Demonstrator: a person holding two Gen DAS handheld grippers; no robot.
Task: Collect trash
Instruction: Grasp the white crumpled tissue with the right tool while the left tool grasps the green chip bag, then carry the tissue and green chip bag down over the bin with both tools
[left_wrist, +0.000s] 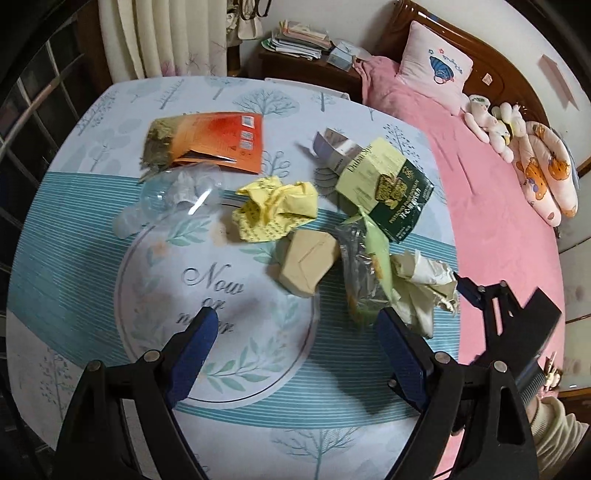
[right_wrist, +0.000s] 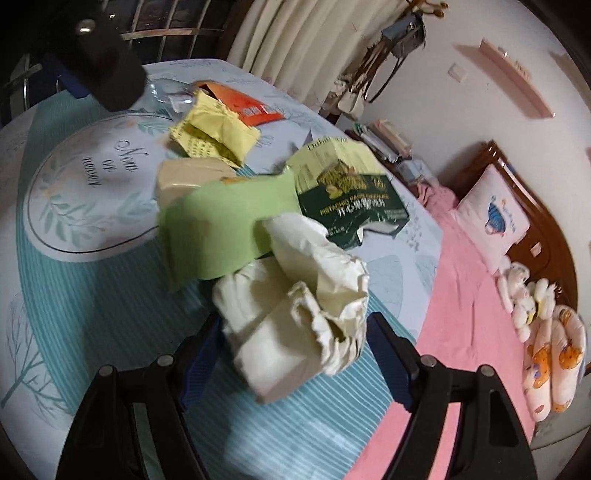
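The crumpled white paper sits right between the right gripper jaws, which are wide and not squeezing it, near the desk edge by the pink bed. Left gripper hangs open over bare tablecloth, gripping nothing. Past it are the green box, yellow wad and tan box.

Left tool wide open above printed tabletop. Tan box at twelve o'clock, crumpled yellow paper beyond, orange packet at eleven, crumpled white paper at two.
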